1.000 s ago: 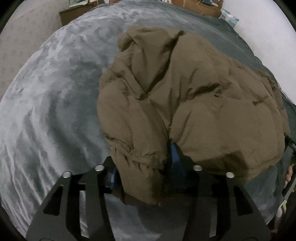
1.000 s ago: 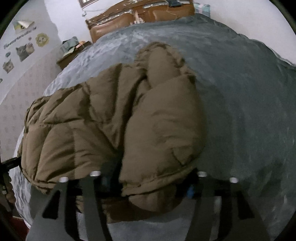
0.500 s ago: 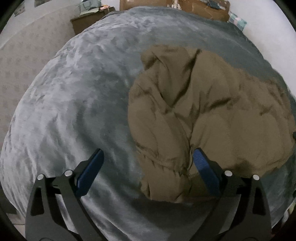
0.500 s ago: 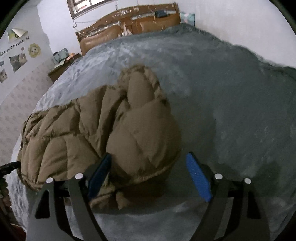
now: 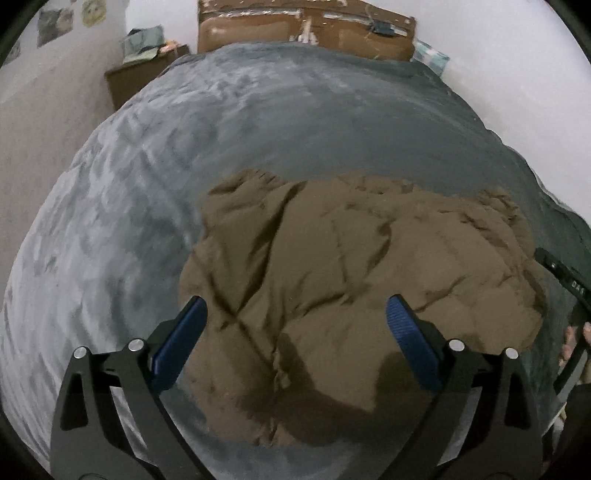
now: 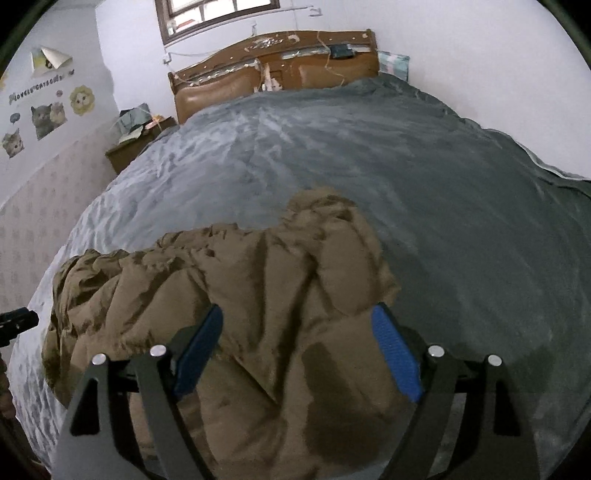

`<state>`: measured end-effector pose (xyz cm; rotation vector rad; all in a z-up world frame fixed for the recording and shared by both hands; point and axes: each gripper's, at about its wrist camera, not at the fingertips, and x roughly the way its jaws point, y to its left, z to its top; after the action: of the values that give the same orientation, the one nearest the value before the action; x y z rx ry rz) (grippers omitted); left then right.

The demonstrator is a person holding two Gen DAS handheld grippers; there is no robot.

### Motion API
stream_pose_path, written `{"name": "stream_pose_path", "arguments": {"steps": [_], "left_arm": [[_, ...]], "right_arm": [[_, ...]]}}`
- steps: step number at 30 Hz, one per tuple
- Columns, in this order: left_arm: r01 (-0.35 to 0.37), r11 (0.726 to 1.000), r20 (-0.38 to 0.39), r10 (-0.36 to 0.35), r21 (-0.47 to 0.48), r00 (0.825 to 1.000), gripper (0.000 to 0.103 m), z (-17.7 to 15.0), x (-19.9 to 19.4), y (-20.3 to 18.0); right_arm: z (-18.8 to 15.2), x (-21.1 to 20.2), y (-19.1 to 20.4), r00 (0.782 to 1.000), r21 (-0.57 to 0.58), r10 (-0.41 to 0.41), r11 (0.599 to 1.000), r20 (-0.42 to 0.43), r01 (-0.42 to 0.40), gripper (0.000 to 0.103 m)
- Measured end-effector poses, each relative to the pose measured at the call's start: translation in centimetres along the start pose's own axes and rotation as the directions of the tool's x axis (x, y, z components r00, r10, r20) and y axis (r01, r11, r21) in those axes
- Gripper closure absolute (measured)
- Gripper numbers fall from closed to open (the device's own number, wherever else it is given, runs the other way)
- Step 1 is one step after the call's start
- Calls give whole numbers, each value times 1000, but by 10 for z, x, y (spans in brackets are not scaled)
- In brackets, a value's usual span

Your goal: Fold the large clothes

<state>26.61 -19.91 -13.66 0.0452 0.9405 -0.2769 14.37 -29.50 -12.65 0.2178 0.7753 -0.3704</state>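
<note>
A brown padded jacket (image 5: 351, 280) lies bunched and folded on the grey blanket of the bed (image 5: 258, 122). It also shows in the right wrist view (image 6: 258, 295). My left gripper (image 5: 295, 314) is open and empty, held above the jacket's near left part. My right gripper (image 6: 297, 321) is open and empty, above the jacket's near right part. The blue pads (image 5: 181, 343) of both grippers hold nothing. The right gripper's body (image 5: 565, 280) shows at the right edge of the left wrist view.
A brown wooden headboard (image 6: 273, 74) stands at the far end of the bed. A bedside cabinet (image 6: 136, 144) with clutter stands at the far left against the wall. White walls flank the bed. A window (image 6: 218, 14) is above the headboard.
Both grippers let go of the jacket, opened, and drew back and up. The jacket dropped and settled flat on the bed.
</note>
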Motion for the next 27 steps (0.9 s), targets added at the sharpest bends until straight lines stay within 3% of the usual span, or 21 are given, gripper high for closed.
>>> {"name": "stream_pose_path", "arguments": {"steps": [3,6,7,8,10,11,13,27], "left_arm": [[-2,1000,0,2,25,1000,14,4,6,-8],[7,999,-33,-6,36,999,40,12,20,-17],[7,999,-41,-5,37,999,49,12,20,-16],[5,999,-48,-4,37,999,55,12,23,-16],[4,999,-62,-2,38,998,65,10,32,-16],[0,999,-73,3,39,997,75,11,38,-17],[-17,999,-114,21,41,993,83,10,52,-16],[-20,1000,-273,23,13,962,94,33,137,-10]], "right_arm": [[5,10,10,1000,-20,10,1000,-12,-10,20],[7,16,18,1000,-43,15,999,-19,-15,25],[7,19,20,999,-51,20,998,-29,-21,37],[8,23,22,999,-54,23,998,-41,-25,43],[9,30,24,997,-57,32,998,-68,-36,64],[8,36,25,995,-61,33,997,-90,-39,69],[6,45,28,993,-76,18,997,-120,-27,81],[2,131,27,949,-103,-82,993,-303,53,94]]}}
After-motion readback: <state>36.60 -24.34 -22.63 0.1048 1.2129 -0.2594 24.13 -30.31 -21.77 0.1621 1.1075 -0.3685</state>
